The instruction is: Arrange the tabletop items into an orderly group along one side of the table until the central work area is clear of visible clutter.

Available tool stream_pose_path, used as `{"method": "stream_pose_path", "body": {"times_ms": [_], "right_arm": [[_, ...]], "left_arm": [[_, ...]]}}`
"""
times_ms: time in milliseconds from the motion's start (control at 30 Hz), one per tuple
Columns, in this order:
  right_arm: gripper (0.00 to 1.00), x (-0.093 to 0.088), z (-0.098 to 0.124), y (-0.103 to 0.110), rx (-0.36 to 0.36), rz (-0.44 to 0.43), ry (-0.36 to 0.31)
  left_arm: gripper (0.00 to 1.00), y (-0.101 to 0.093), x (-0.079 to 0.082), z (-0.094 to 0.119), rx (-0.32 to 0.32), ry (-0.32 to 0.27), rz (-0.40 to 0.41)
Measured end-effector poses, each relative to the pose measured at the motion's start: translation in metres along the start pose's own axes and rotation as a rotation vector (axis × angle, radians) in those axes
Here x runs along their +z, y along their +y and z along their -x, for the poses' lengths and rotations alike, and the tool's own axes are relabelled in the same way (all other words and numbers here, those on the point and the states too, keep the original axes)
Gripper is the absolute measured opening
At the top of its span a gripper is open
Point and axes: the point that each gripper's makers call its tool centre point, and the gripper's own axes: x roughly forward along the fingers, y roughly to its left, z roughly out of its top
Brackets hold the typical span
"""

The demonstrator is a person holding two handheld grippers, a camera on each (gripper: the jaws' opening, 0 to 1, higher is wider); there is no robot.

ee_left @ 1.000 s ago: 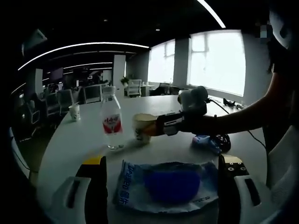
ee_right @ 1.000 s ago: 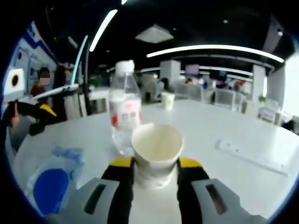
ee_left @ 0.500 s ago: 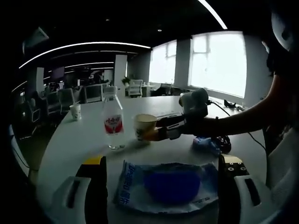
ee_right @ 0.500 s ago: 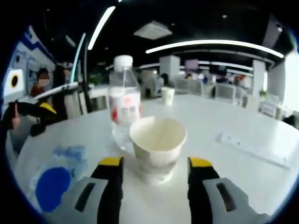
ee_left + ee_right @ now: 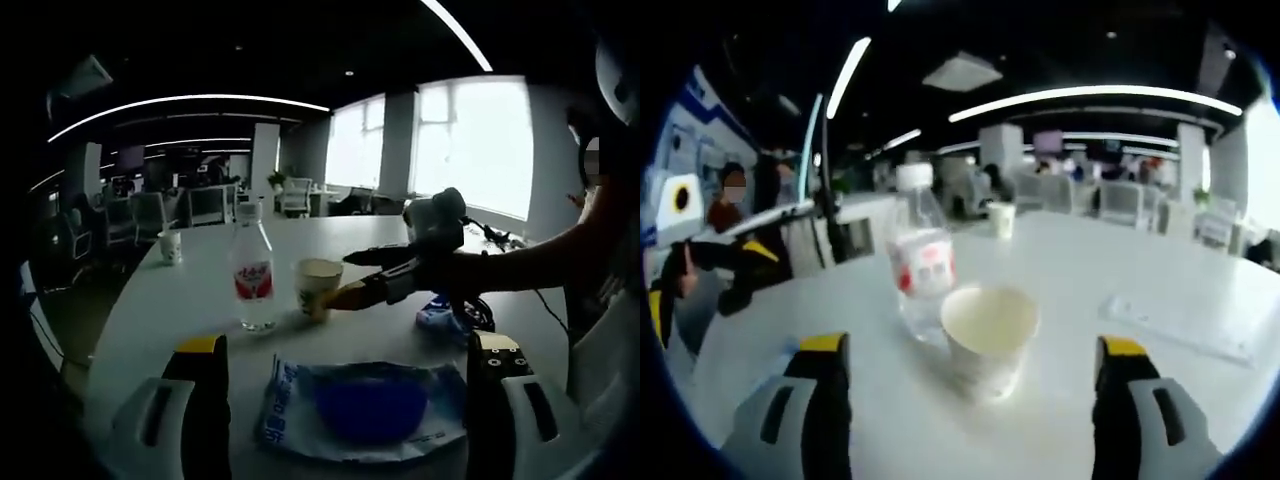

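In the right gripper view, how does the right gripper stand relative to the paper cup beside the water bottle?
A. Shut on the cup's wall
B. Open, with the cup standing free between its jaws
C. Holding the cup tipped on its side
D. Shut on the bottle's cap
B: the right gripper has its jaws spread wide, and the paper cup stands upright on the table, untouched, next to the water bottle.

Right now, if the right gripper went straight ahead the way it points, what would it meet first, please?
Most likely the paper cup, standing between the open jaws of the right gripper; the water bottle stands just behind, to the cup's left.
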Motion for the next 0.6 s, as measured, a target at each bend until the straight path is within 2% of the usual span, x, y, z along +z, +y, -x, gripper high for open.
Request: {"method": "stream_pose_path", "body": {"times_ms": [367,600], "right_arm": [[1.0,0.014,0.036,0.009,0.002,0.009,0.004],[1.0,0.014,0.061,0.01,-0.016,0.001,0.014]], "left_arm": [[0.99,-0.009,0.008,0.004,0.005,0.022,-0.014],[0.99,-0.019,0.011,0.004,-0.005,0.032,-0.022]]}}
